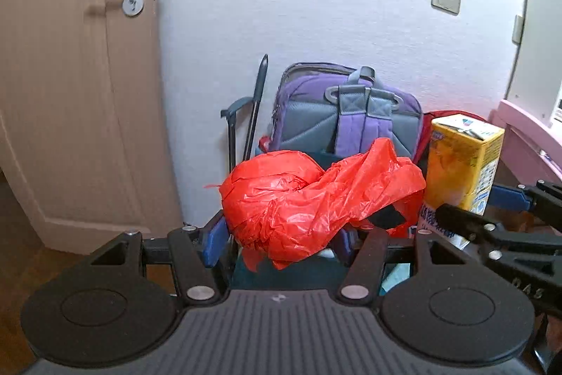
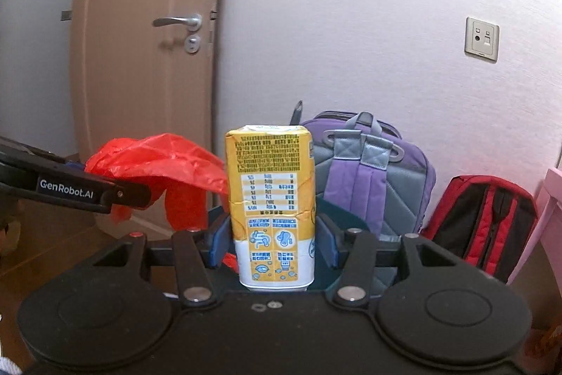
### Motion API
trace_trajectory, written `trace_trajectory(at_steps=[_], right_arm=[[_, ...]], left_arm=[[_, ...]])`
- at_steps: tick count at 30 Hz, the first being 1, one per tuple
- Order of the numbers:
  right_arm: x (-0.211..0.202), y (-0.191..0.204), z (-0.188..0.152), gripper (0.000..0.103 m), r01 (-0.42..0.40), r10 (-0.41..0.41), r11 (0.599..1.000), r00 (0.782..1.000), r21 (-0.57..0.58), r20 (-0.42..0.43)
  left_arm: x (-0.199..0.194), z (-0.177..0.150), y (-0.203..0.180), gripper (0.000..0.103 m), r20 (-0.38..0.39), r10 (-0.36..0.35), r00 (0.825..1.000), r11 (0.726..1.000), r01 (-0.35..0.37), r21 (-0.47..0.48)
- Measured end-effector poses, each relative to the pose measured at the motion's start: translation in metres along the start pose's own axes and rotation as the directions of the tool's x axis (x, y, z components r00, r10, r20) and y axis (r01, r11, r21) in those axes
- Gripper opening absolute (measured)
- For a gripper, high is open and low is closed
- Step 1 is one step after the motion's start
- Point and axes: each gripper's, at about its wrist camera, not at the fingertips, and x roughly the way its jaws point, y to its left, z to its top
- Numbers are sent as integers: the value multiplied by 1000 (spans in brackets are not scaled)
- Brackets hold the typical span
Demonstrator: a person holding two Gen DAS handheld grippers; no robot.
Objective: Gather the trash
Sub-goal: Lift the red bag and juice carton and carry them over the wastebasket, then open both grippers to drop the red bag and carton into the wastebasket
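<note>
A crumpled red plastic bag (image 1: 309,199) bulges between the blue pads of my left gripper (image 1: 281,239), which is shut on it and holds it in the air. The same red bag (image 2: 158,164) shows at the left of the right wrist view, with the left gripper's black arm (image 2: 70,189) beside it. My right gripper (image 2: 274,243) is shut on an upright yellow and white drink carton (image 2: 272,199), its pads pressed against both sides. That carton (image 1: 460,164) also stands at the right of the left wrist view, held by the right gripper (image 1: 491,217).
A purple and grey backpack (image 2: 368,178) and a red and black bag (image 2: 481,220) lean against the white wall. A beige door (image 1: 70,76) with a metal handle stands to the left. A pink piece of furniture (image 1: 527,136) is at the right. A dark pole (image 1: 258,104) leans by the backpack.
</note>
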Motion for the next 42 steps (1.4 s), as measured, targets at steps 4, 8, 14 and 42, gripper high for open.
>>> trace_trajectory(at_steps=[4,8,14,42], right_arm=[[24,-9,4,50,20,-20,1000,999,20,-29],[54,-19,0,50,30,-29,999,998,27,-62],[96,-32,-15,50,25,-20,999,992,38,-125],[158,-38,-51,52,36,-60,995,964,-98,-259]], left_arm=[[32,8,-8,59,-34,10,999,1000,-10,-4],[68,11,-14,59,-68,9,998,1000,-9,-4],[122,6,-22,59,-130,2,991,999,3,38],[199,-22,-32,76,-264,-15,965,996,36,77]])
